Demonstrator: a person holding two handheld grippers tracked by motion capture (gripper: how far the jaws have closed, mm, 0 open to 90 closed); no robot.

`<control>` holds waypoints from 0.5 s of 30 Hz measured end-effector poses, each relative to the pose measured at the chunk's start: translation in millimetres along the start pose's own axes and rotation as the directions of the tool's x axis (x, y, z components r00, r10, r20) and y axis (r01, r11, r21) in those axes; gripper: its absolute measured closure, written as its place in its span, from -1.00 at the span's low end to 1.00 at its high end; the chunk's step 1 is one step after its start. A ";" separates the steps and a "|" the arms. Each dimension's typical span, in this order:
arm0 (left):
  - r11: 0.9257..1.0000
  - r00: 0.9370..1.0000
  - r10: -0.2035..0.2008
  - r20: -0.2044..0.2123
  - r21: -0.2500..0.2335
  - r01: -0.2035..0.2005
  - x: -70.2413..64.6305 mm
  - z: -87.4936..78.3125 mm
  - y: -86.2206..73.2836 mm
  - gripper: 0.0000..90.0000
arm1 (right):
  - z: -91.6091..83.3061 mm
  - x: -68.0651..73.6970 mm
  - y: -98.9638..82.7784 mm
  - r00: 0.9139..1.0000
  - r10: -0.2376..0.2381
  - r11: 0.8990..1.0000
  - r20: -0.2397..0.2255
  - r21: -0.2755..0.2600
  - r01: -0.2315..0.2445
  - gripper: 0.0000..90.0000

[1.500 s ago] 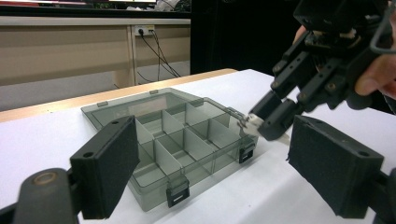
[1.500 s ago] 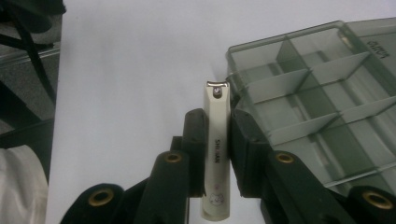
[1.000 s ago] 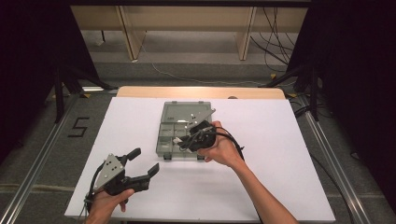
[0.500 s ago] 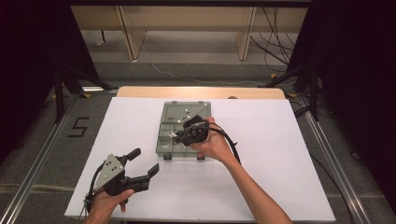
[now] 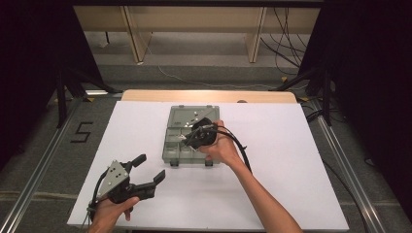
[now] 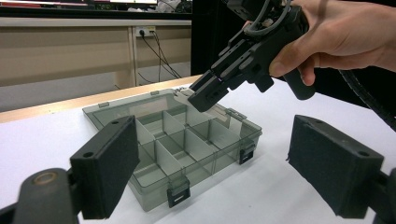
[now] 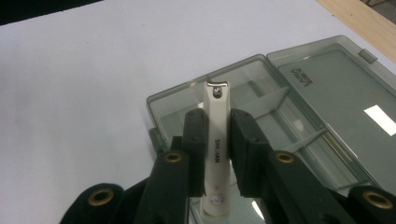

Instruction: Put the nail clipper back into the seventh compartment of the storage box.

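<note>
The landmark here is a smoky grey translucent plastic organiser box (image 5: 189,141) with its hinged lid laid flat open, sitting on the white table sheet (image 5: 291,160). Its tray is split by thin partitions into small compartments, and two dark latches hang off its near edge.

The right gripper (image 7: 217,140), black and pistol-shaped in the person's right hand (image 5: 221,148), hovers over the box's tray, nose tipped down towards the compartments. Its two padded jaws are drawn in tight on a slim white nail clipper (image 7: 216,140) with a metal cutting end and small dark lettering along its body. The clipper is pinched across its middle, its metal tip poking out past the pads, above a compartment at one corner of the tray; I can't tell whether it touches the box at all.

The left gripper (image 5: 148,172), with a grey three-cornered plate on top, is held in the left hand (image 5: 109,211) well to the near-left of the box, low over the sheet. Its jaws stand wide apart with nothing between them, pointing towards the box.
</note>
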State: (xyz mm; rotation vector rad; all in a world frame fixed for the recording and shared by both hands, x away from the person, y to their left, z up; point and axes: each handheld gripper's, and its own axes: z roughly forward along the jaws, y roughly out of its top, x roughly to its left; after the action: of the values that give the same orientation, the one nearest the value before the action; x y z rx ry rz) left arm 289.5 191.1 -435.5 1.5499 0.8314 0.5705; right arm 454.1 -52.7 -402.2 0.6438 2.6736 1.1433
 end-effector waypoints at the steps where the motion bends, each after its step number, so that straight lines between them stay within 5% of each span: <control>1: 1.000 1.000 0.000 0.000 0.000 0.000 -0.1 0.0 0.0 -0.65 | 0.0 -0.5 -0.4 1.000 0.004 1.000 0.003 0.003 -0.004 0.72; 15: 1.000 1.000 0.000 -0.001 0.001 0.000 -0.1 0.0 -0.1 -0.65 | 7.4 -9.3 -15.2 0.997 0.073 0.997 0.034 0.025 -0.074 0.72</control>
State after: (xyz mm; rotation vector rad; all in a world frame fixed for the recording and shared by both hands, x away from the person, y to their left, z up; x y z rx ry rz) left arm 289.4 191.1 -435.6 1.5507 0.8322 0.5713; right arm 459.8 -61.4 -418.4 0.7646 2.6619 1.1063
